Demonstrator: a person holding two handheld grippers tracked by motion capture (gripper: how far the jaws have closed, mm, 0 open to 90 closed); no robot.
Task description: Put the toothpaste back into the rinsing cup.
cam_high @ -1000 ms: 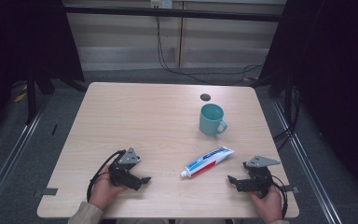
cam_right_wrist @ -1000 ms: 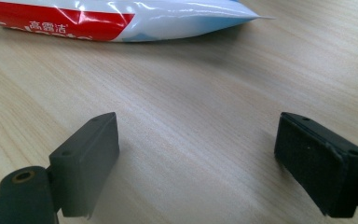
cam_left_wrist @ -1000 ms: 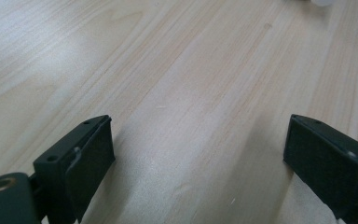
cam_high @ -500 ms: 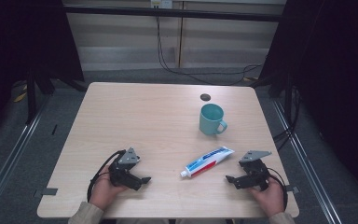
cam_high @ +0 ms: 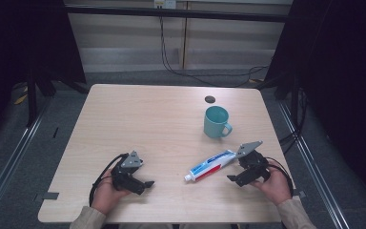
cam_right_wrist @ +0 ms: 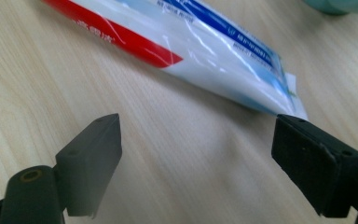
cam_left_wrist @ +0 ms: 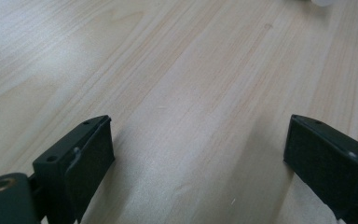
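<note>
We're at the start w/ nothing gripped yet: right gripper (cam_high: 234, 179), jaws wide & empty, sits just beside the toothpaste tube (cam_high: 211, 165) lying flat near the teal mug (cam_high: 217, 122), left gripper (cam_high: 147, 183) also wide open over bare table (cam_high: 138, 119), so grasp & any placing remain.

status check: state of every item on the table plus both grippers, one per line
toothpaste tube: lying flat on the table, cap end toward the person, not gripped
mug: upright, handle to the right, inside not readable
left gripper: open, low over bare wood
right gripper: open, facing the tube's crimped end, not touching it
</note>
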